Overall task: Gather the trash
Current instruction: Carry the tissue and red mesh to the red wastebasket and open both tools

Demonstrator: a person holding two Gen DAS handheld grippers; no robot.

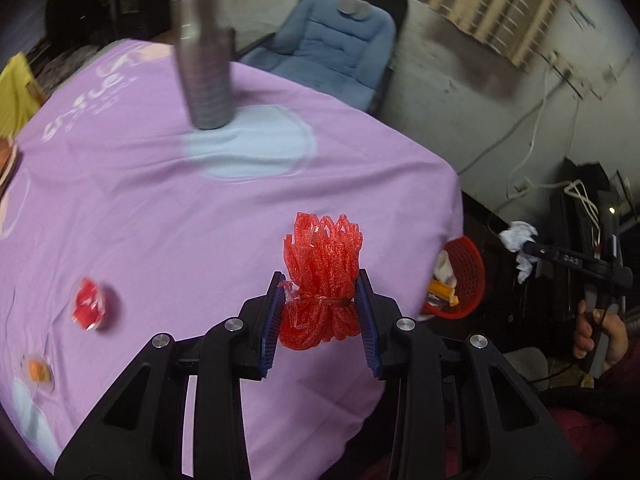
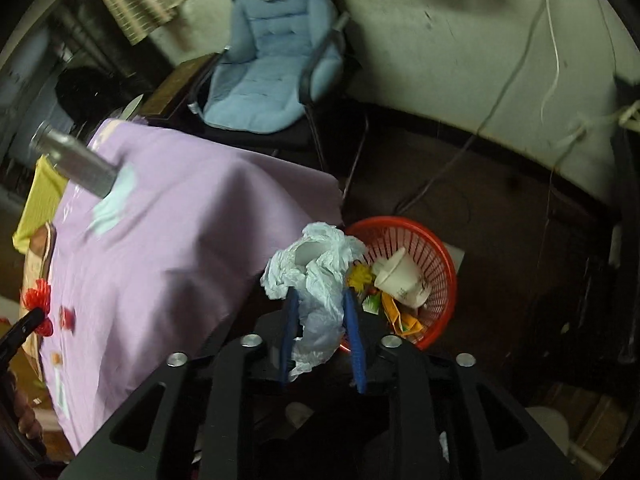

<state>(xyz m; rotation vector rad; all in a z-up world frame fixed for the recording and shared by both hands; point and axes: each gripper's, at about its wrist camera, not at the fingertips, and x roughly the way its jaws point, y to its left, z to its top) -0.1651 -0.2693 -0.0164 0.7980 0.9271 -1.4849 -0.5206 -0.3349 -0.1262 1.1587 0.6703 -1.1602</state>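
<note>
A: What is the left gripper (image 1: 320, 312) doing?

B: Its blue pads are clamped on a bundle of red foam netting (image 1: 322, 280), tied round the middle, and it holds the bundle above the near edge of the table with the lilac cloth (image 1: 160, 208).

A: And the right gripper (image 2: 320, 320)?

B: It is closed on a crumpled white tissue (image 2: 316, 276), held off the table's corner and just above the rim of the red mesh basket (image 2: 440, 264) on the floor. From the left wrist view the same gripper shows far right with the tissue at its tip, above the basket.

A: What is in the basket?

B: A white paper cup (image 2: 402, 278) lying on its side, something yellow and frilly (image 2: 360, 276), and orange and green wrappers (image 2: 400, 316).

A: What trash lies on the cloth?

B: A red crumpled wrapper (image 1: 89, 300) to the left of the left gripper, and a small orange piece (image 1: 37, 369) nearer the left edge. Both are blurred.

A: Anything else there?

B: A grey metal flask (image 1: 204, 52) stands upright on a pale blue round patch of the cloth. Beyond the table is a chair with a blue cushion (image 1: 332, 44)
</note>
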